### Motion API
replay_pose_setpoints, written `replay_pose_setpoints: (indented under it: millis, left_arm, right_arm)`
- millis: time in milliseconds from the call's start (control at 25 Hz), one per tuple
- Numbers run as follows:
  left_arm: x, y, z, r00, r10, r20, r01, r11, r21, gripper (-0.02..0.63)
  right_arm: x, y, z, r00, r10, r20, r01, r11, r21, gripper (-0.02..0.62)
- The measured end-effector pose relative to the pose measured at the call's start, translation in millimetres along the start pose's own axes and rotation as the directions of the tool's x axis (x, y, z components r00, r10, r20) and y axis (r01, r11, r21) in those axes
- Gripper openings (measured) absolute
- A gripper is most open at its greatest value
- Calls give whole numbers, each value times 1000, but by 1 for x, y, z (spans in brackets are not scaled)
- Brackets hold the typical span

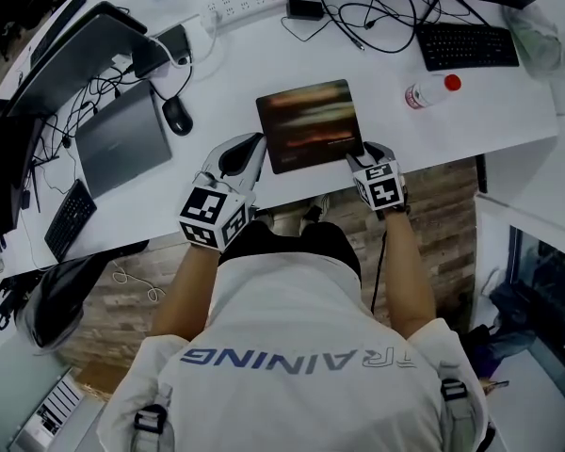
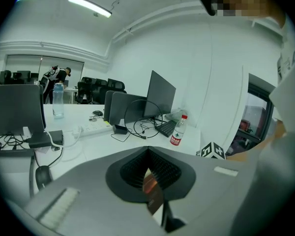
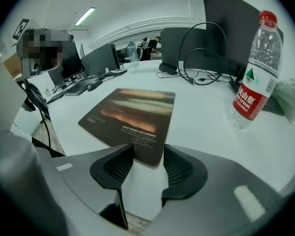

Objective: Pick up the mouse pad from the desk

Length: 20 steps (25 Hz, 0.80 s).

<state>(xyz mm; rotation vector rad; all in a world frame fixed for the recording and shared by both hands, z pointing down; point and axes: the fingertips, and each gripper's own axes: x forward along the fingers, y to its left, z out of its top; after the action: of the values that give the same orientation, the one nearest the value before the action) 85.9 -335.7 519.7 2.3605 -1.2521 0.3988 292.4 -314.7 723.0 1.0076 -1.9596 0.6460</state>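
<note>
Mouse pad [image 1: 311,125] lies flat near the front edge of a white desk [image 1: 490,111], in an office with more desks and monitors behind. Right gripper [image 3: 148,154] is open, jaws astride the pad's near right corner without pressing it. Left gripper [image 1: 250,147] is closed and empty, just beside the pad's left edge. A bottle [image 1: 431,90] stands to the right, a mouse [image 1: 177,116] and laptop [image 1: 122,139] lie to the left, and cables [image 1: 358,17] and a keyboard [image 1: 468,45] lie behind, all clear of the pad.

**Where things lie on your counter**

Your mouse pad [image 1: 311,125] lies flat near the counter's [image 1: 490,111] front edge. Your left claw [image 1: 254,147] sits at its left edge, and your right claw [image 1: 367,154] straddles its near right corner. A bottle [image 1: 431,92] stands right of the pad, a mouse [image 1: 177,116] and laptop [image 1: 122,137] lie left, and a keyboard [image 1: 468,45] lies behind the bottle.
</note>
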Motion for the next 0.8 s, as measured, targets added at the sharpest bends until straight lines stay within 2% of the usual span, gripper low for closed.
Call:
replay_pose_setpoints:
  millis: [320, 440, 640, 800]
  left_arm:
    - [6, -2, -3, 1000, -17, -11, 17, 1000, -3, 2]
    - [6, -3, -1, 1000, -25, -6, 25, 1000, 1, 2]
    - [1, 2, 4, 999, -31, 5, 31, 999, 4, 2]
    - [-7, 5, 11, 999, -39, 26, 39, 999, 7, 2]
  right_arm:
    - [2, 2, 0, 1000, -2, 3, 2, 1000, -20, 189]
    - [2, 8, -1, 1000, -15, 6, 16, 1000, -22, 132]
    - [0, 15, -1, 998, -56, 15, 56, 998, 38, 74]
    - [-13, 18, 10, 996, -42, 84, 30, 990, 135, 44]
